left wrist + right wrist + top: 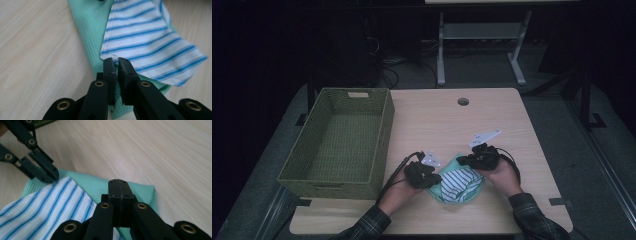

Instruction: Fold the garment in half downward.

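A white cloth with blue stripes (460, 181) (140, 37) (47, 202) lies on a folded mint-green cloth (446, 194) (87, 27) (142, 188) near the table's front edge. My left gripper (438, 176) (116, 60) sits at the stripes' left corner, its jaws a narrow slit apart with the corner's edge just at the tips. From the right gripper view, the left gripper (53, 176) touches that same corner. My right gripper (461, 161) (117, 181) is shut with nothing seen between its jaws, low over the green cloth's far edge.
A green woven basket (384, 135) stands at the table's left side, close beside my left hand. A round cable hole (463, 101) marks the far part of the wooden table (512, 125). Bare wood stretches behind and to the right of the cloths.
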Motion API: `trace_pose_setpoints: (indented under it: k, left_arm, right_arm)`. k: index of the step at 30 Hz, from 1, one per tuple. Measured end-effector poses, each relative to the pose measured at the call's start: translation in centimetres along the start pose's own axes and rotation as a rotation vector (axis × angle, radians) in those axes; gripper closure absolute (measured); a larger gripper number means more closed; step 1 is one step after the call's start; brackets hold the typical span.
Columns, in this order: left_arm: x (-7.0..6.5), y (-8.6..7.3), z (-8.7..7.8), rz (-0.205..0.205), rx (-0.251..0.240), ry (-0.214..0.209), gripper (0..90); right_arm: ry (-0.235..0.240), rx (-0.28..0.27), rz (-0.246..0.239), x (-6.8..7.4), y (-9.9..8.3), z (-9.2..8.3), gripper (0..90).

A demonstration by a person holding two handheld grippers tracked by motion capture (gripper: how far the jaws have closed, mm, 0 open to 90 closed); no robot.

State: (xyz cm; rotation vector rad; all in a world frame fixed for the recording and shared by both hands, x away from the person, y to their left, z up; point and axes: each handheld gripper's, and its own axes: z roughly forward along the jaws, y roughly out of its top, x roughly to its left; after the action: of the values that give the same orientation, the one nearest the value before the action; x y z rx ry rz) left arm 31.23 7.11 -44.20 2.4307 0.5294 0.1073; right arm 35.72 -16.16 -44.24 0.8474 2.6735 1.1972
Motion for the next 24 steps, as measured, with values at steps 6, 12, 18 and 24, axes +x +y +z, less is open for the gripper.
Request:
trace_pose_setpoints:
  k: [6,12,18,24]
  left_arm:
    - [-0.1,-0.3,0.8,0.003,0.038,-0.002,84.2]
    - [-0.3,-0.1,0.7,0.011,0.035,0.003,82.7]
    - [-0.4,0.1,-0.8,-0.011,-0.022,-0.016,81.0]
    - [-1.0,-0.6,-1.6,-0.021,-0.024,-0.023,81.5]
  right_arm:
    - [-0.009,0.068,-0.005,-0.2,-0.3,2.2,89.9]
    - [-0.005,0.062,-0.006,-0.3,-0.5,2.0,89.8]
    - [-0.021,0.009,0.014,-1.1,-0.7,0.4,89.9]
    - [-0.065,0.015,0.046,-2.3,-1.6,-0.6,89.8]
